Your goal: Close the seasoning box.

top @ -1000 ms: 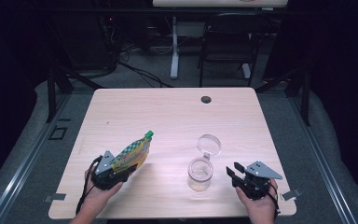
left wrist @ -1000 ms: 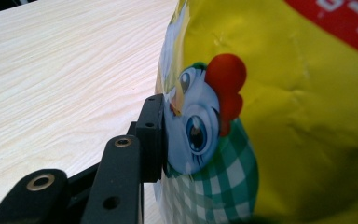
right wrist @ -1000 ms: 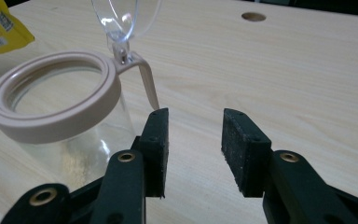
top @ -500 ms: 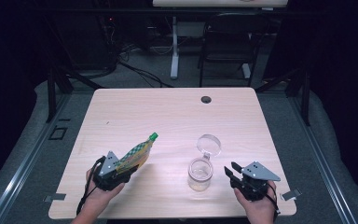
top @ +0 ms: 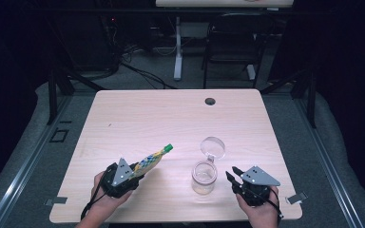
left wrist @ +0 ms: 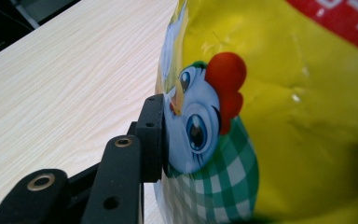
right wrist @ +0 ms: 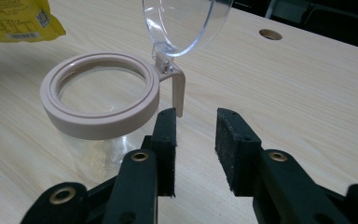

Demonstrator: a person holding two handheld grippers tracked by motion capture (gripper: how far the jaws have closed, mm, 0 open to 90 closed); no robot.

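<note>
Your left gripper [top: 132, 172] clamps the yellow pouch [top: 151, 159], lifted off the table [top: 171, 114] and tilted with its green cap [top: 168, 148] up. Your right gripper [right wrist: 195, 140], jaws just closing with nothing between them, sits beside the open jar [right wrist: 100, 93], its clear lid [right wrist: 186, 23] flipped back.

A pale wooden worktop [top: 142, 118] has a round cable hole [top: 210, 101] near its far edge. Beyond it stands a dark chair [top: 230, 45] on grey floor [top: 24, 156].

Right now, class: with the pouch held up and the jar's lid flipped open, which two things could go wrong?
The left gripper holds the pouch tilted, well left of the jar; contents might miss its narrow mouth. The right gripper, jaws just closing on nothing, grips no part of the jar, so a nudge may tip it.
</note>
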